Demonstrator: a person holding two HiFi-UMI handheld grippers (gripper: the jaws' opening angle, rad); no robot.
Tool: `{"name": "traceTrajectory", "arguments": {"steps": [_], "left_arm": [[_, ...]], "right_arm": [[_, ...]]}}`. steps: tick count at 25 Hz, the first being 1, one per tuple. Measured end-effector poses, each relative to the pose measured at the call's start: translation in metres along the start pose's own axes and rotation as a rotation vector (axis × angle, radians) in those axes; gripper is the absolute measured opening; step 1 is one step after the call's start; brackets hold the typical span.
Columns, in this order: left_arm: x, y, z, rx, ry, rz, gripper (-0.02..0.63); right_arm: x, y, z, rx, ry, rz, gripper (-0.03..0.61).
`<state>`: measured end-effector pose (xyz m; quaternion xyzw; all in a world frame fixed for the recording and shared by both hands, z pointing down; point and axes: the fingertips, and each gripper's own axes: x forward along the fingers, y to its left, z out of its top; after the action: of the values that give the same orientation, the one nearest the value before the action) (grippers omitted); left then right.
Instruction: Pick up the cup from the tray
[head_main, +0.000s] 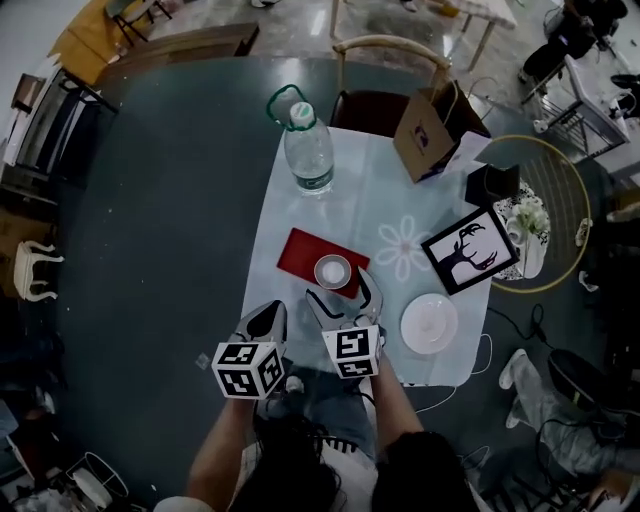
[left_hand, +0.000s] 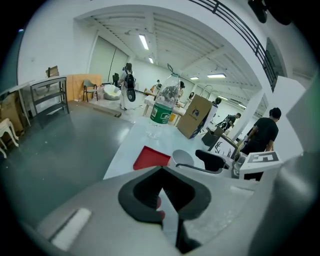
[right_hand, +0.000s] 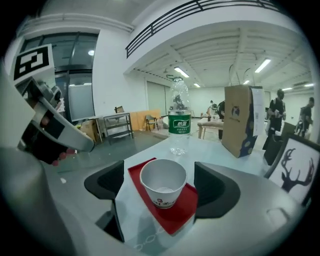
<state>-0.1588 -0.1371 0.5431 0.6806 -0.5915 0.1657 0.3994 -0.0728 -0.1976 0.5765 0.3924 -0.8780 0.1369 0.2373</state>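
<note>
White paper cup (right_hand: 163, 186) stands on red tray (right_hand: 181, 214) inside spread right gripper (right_hand: 159, 181); left gripper (left_hand: 161, 172) pressed together.

Upright white paper cup (right_hand: 163, 186) on red tray (right_hand: 181, 216), between wide-apart right tongs (right_hand: 159, 187), apparently untouched.

White cup (head_main: 332, 270) upright on red tray (head_main: 300, 255)

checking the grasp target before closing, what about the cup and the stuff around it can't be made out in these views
- Print on the paper cup: in the right gripper view, the red marks near its base are too small to read.
- Lower half of the paper cup: in the left gripper view, it is hidden behind the left gripper's own body.
- Inside of the paper bag: the head view shows only a dark opening.
</note>
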Motion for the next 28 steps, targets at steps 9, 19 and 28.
{"name": "traceTrajectory", "arguments": {"steps": [9,19,28], "left_arm": [[0.022,0.007,-0.008,-0.015,0.046,0.034,0.0],[0.027,-0.007,-0.01,-0.024,0.089,0.034,0.0],[0.029,-0.014,-0.009,-0.007,0.07,0.02,0.0]], "right_arm": [[0.032,-0.004,-0.016,-0.031,0.042,0.029,0.453],[0.035,-0.012,-0.012,-0.036,0.029,0.057,0.396],[0.015,-0.025,0.008,0.03,-0.036,0.026,0.394]]}}
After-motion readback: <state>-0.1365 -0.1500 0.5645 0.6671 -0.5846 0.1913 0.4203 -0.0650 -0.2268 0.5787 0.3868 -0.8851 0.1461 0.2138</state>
